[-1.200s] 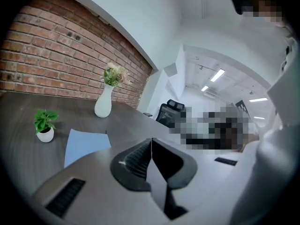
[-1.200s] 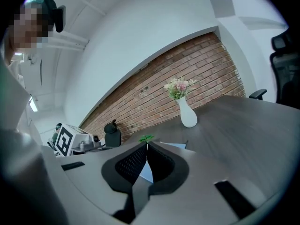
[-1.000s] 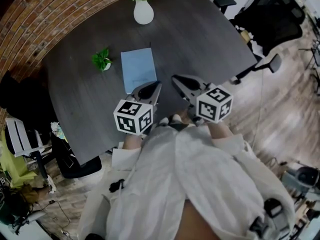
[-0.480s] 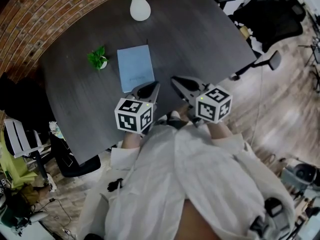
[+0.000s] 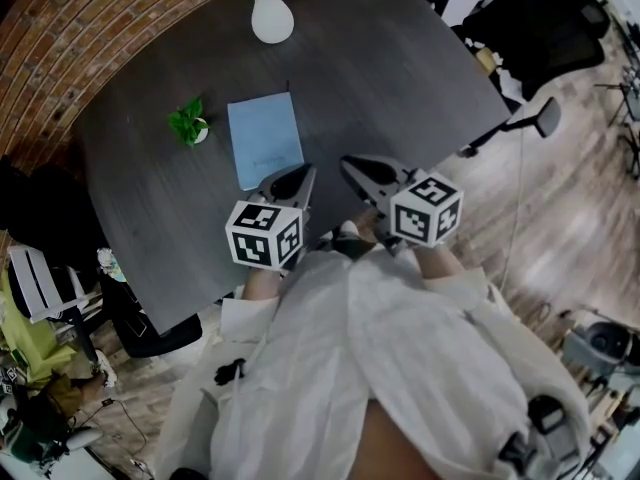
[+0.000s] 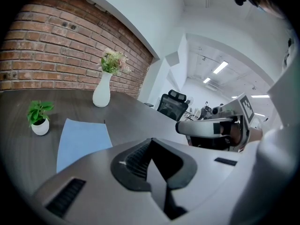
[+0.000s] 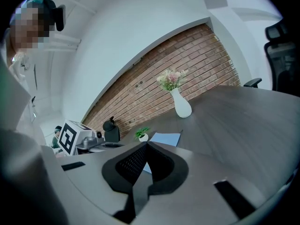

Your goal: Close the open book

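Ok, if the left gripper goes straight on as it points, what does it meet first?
Probably bare table just right of the blue book; the left gripper aims slightly past its near corner, though depth is unclear.

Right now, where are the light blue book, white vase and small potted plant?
light blue book [image 5: 265, 140], head view, cover centre.
white vase [image 5: 272, 22], head view, belly.
small potted plant [image 5: 185, 121], head view, leaves.

Nothing legible anywhere. The cubes on the left gripper [image 5: 298, 176] and the right gripper [image 5: 352, 166] bear only black-and-white square patterns. A faint mark on the blue book [image 5: 265, 138] is too small to make out.
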`<action>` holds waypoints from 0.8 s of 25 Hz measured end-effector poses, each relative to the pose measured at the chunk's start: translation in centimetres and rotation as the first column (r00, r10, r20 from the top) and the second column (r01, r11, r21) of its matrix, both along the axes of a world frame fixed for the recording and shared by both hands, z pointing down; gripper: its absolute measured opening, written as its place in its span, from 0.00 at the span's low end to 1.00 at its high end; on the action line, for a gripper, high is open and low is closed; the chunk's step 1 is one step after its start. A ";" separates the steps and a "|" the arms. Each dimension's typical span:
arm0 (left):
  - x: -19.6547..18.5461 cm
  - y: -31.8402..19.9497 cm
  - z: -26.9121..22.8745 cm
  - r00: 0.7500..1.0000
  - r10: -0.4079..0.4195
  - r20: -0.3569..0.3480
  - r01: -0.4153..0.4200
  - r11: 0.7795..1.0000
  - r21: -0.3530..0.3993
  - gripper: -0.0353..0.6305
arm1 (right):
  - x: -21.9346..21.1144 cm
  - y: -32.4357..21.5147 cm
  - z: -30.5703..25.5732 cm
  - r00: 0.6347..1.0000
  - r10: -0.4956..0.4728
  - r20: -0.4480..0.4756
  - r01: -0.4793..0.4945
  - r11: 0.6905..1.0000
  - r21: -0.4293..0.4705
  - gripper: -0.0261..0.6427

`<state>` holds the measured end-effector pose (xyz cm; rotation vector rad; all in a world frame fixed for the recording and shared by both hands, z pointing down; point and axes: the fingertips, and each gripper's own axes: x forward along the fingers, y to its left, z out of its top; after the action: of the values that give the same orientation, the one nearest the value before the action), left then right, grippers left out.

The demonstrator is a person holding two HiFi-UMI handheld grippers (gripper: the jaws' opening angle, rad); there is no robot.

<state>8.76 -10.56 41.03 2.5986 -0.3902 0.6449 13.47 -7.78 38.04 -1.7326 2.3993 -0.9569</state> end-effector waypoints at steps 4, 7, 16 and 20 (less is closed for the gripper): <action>0.1 -0.1 0.2 1.000 0.002 0.006 -0.002 1.000 -0.006 0.06 | -0.3 -0.2 0.1 1.000 -0.018 0.008 0.018 1.000 -0.005 0.05; 0.1 -0.2 0.3 1.000 0.005 0.008 -0.005 1.000 -0.014 0.06 | -0.5 -0.4 0.1 1.000 -0.029 0.011 0.029 1.000 -0.009 0.05; -0.3 -0.6 0.4 1.000 -0.017 0.010 0.017 1.000 -0.013 0.06 | -0.7 -0.6 0.6 0.998 -0.056 -0.003 0.056 0.998 -0.023 0.05; -0.5 -0.7 0.5 1.000 -0.024 0.011 0.024 1.000 -0.010 0.06 | -0.7 -0.6 0.7 0.998 -0.064 -0.010 0.063 0.998 -0.025 0.05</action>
<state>8.30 -11.27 41.57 2.5777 -0.4192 0.6510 12.77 -8.37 38.74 -1.6834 2.4741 -0.9903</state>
